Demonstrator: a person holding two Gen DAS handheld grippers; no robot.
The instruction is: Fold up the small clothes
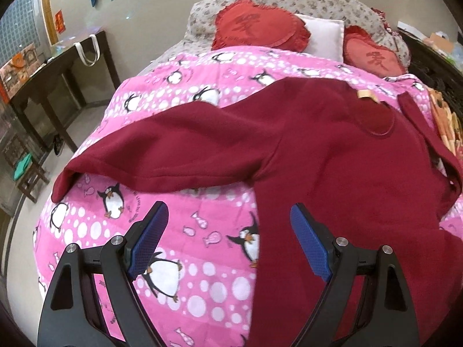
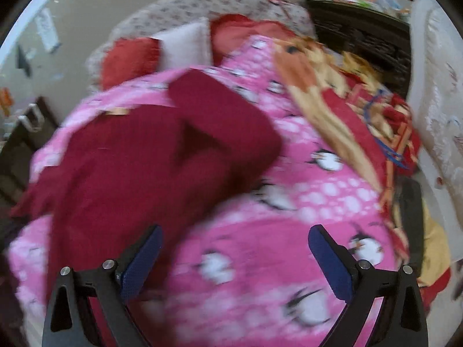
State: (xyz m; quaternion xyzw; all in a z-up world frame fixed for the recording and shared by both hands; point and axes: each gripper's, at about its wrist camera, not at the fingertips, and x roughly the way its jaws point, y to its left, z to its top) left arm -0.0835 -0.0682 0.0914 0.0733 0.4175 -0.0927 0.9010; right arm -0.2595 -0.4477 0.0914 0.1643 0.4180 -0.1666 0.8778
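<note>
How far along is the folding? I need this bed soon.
Barely started. Done: the maroon top lies spread on the penguin quilt, its right sleeve lying doubled over. In hand: nothing; left tool and right tool are open. Left: the left sleeve and body folds.

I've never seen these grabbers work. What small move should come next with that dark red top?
Probably lower the left gripper onto the red top's near edge and close. Both grippers are open and empty, the right gripper too, and the top lies spread on the pink quilt, one sleeve stretched out.
</note>
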